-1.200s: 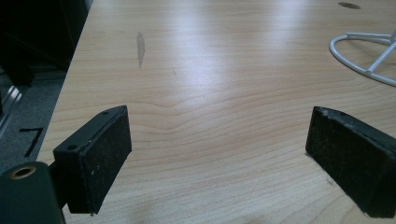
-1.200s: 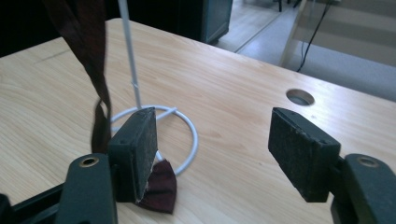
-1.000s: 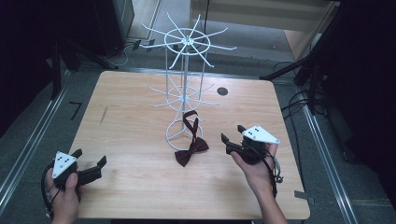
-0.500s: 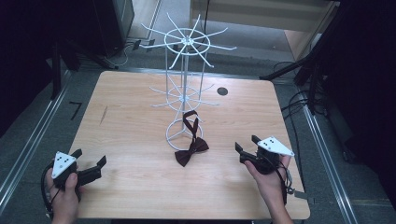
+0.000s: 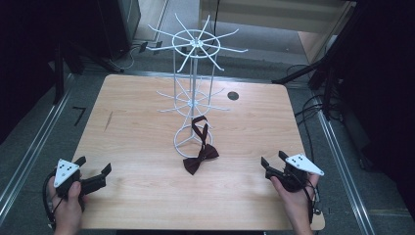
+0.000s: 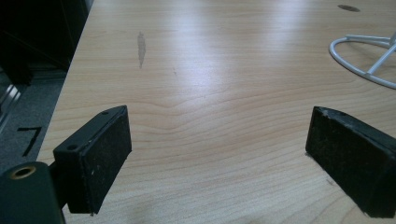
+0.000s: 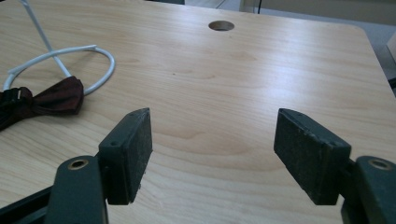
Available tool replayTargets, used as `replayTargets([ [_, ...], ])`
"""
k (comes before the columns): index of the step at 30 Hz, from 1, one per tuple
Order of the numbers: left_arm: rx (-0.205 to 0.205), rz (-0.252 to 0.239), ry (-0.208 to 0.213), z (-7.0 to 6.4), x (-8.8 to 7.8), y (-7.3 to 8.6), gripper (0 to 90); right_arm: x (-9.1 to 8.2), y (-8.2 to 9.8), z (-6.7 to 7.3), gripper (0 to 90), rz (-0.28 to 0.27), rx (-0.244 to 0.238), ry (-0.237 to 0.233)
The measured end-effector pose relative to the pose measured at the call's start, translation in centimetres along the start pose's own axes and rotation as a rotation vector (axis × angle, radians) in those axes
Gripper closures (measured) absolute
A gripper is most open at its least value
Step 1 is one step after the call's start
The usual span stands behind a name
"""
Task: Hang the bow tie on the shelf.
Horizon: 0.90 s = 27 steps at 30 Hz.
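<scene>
Wooden table (image 5: 147, 142): right gripper (image 5: 272, 163) has dropped toward the near edge, jaws wide, empty. Left gripper (image 5: 93, 169) unmoved, wide, empty. Bow tie (image 5: 199, 155) beside wire rack (image 5: 193, 98).

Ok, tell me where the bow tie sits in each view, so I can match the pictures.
High view: bow tie at table centre, lying against the white wire stand's base ring.
Left gripper view: no bow tie here; the base ring curves at the upper right.
Right gripper view: bow tie at the left edge.
Shared landmark: the base ring.
</scene>
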<state>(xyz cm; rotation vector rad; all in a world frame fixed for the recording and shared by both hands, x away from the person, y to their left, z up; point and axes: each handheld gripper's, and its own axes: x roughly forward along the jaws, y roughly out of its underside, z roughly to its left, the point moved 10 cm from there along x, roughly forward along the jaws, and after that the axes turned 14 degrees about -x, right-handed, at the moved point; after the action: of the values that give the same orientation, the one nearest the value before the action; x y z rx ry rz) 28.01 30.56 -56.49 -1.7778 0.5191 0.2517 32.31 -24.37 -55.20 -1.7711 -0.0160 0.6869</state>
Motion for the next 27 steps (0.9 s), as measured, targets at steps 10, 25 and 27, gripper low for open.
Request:
replayTargets([
  [10,0.004,-0.001,-0.002,0.0,0.0,0.0,7.5,-1.1,2.8,-1.7,26.1,0.020,0.050,0.007],
  [25,0.002,-0.001,-0.001,0.0,0.0,0.0,7.5,-3.5,6.4,-5.2,18.3,0.045,0.121,0.057],
  [27,0.002,-0.001,-0.001,0.0,0.0,0.0,7.5,-3.6,6.6,-5.4,14.1,0.055,0.134,0.058],
])
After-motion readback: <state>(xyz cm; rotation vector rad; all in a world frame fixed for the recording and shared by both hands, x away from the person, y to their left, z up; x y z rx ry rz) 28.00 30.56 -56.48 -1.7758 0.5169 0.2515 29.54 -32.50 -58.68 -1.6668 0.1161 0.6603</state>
